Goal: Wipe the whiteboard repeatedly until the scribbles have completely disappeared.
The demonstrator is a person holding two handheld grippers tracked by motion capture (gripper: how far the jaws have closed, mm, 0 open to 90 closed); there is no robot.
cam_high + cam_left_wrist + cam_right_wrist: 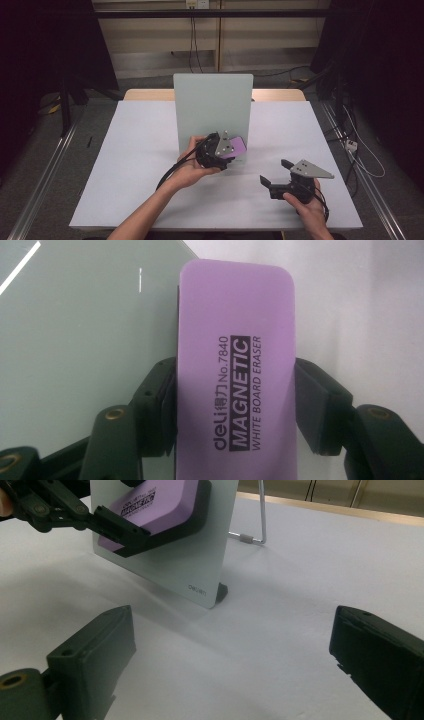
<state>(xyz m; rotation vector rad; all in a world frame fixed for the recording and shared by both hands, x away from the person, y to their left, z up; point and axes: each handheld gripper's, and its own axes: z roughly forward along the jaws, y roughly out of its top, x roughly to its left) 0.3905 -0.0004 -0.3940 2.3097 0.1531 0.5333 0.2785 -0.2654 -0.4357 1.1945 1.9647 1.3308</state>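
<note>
A purple magnetic whiteboard eraser (235, 370) lies flat against the lower right part of an upright pale grey-green whiteboard (212, 107). My left gripper (220, 150) is shut on the eraser (237, 146), one pad on each long side. The right gripper view shows the same eraser (160, 502) pressed to the board (170, 565) with the left gripper's black fingers (117, 527) clamped on it. My right gripper (274, 172) rests low over the table at the front right, jaws wide apart with nothing between them, pointing toward the board.
The board stands on a wire stand (250, 537) at the middle of a white table (135, 165). A wooden edge (145, 94) runs along the far side. Dark floor, rails and cables surround the table.
</note>
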